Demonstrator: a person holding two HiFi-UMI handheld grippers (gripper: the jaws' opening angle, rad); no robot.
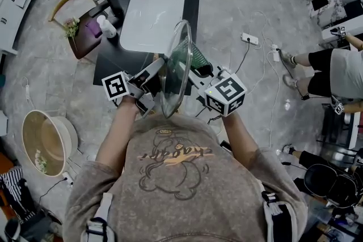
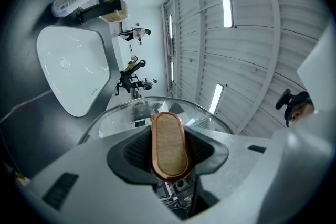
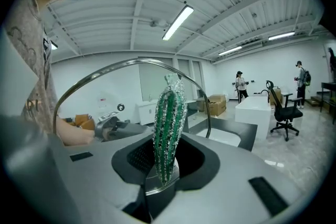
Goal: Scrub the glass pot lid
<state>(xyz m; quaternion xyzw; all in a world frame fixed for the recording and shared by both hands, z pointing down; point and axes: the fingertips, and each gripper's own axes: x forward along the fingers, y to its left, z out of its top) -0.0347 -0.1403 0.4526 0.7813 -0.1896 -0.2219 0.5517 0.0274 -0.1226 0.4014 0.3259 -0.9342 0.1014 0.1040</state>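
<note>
Sweatshirt: the person's grey-brown printed sweatshirt [image 1: 176, 178] fills the near part of the head view, with both forearms reaching away from it.
Left gripper: the left gripper [image 1: 154, 77] is clamped on the lid's knob [image 2: 169, 144], an oval wooden piece with a copper-coloured rim that sits upright between its jaws.
Right gripper: the right gripper [image 1: 198, 71] is closed on a green scouring pad [image 3: 169, 123] with silver glitter, which stands up from between its jaws.
Glass pot lid: the glass pot lid [image 1: 174, 68] is held on edge, almost upright, between the two grippers, just near of the sink.
Pad and lid: the pad lies at the lid's right face; whether it presses on the glass cannot be told.
Sink: a white sink [image 1: 153, 14] is set in a black counter [image 1: 113, 59] on the far side of the lid.
Bottle: a clear pump bottle [image 1: 106, 26] stands at the counter's left edge.
Floor, left: a round beige tub [image 1: 48, 141] stands well apart from the counter.
Floor, right: a white power strip [image 1: 249, 38] lies with its cables.
</note>
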